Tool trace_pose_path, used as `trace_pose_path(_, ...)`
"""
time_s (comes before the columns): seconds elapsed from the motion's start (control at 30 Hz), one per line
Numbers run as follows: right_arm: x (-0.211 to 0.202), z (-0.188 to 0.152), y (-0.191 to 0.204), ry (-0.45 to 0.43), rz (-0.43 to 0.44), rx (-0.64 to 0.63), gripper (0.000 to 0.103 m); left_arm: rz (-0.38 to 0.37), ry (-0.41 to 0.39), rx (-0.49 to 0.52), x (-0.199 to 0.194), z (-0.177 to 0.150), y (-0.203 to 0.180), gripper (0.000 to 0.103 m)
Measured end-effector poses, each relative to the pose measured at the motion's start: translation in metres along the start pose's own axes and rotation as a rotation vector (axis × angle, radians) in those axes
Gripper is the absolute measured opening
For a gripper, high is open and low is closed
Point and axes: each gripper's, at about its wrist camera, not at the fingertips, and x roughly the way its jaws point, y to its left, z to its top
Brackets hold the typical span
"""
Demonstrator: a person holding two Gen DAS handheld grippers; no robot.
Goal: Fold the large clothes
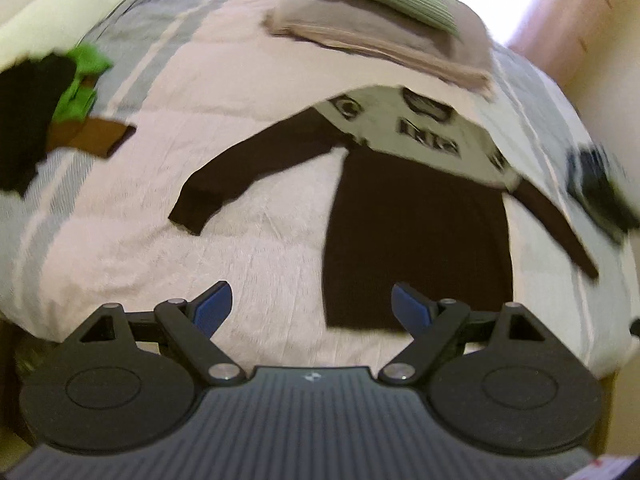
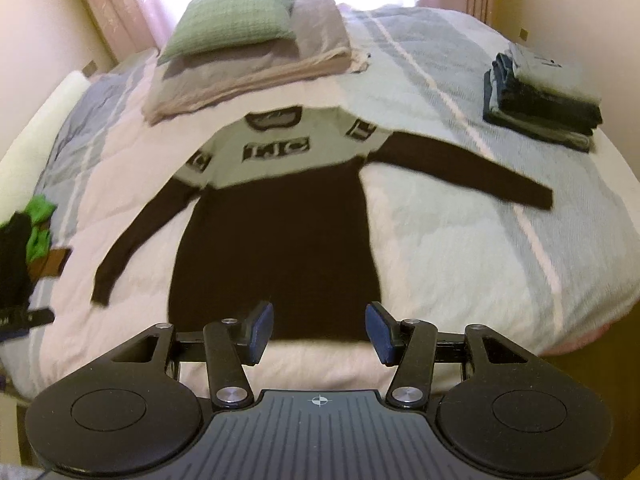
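Observation:
A dark brown sweater [image 2: 276, 248] with a pale lettered chest panel lies flat on the bed, both sleeves spread out. Its hem faces the near edge of the bed. My right gripper [image 2: 319, 330] hangs open above the middle of that hem, nothing between its blue pads. In the left wrist view the sweater [image 1: 416, 232] sits right of centre. My left gripper [image 1: 312, 308] is open wide over the quilt, its right pad above the hem's left corner. Neither gripper touches the cloth.
A green pillow [image 2: 236, 16] rests on folded beige bedding [image 2: 256, 68] at the head of the bed. A stack of folded clothes [image 2: 544, 92] sits at the right. A black and green garment pile [image 2: 24, 248] lies at the left edge. The quilt [image 2: 460, 240] covers the bed.

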Motion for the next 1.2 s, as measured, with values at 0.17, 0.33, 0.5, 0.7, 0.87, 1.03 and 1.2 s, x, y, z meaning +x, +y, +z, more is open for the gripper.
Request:
trace_pose_path(0.17,0.066,0.067,-0.035,0.034,0.011,-0.011,0.049,0.006,-0.021,-0.295,0.058,0.019,0.031,0.081)
trace_pose_path(0.33,0.130,0.123,-0.054,0.064,0.021,-0.092,0.049,-0.004,-0.080,-0.649,0.111,0.024,0.066,0.075)
trace_pose_path(0.5,0.203,0.146,-0.063,0.135,-0.017,-0.166,0.049,-0.002,-0.168,-0.890,0.169,0.028,0.089,0.066)
trace_pose_path(0.7,0.275,0.136,-0.064,0.211,-0.049,-0.199,0.049,0.039,-0.225,-1.053,0.235,0.030,0.119,0.058)
trace_pose_path(0.87,0.303,0.125,-0.069,0.261,-0.067,-0.165,0.049,0.112,-0.195,-1.104,0.266,0.035,0.148,0.019)
trace_pose_path(1.03,0.306,0.125,-0.085,0.264,-0.113,-0.105,0.049,0.224,-0.269,-0.846,0.246,0.092,0.138,0.009)
trace_pose_path(1.2,0.293,0.136,-0.114,0.216,-0.152,-0.026,0.049,0.257,-0.429,-0.366,0.205,0.177,0.052,0.009)
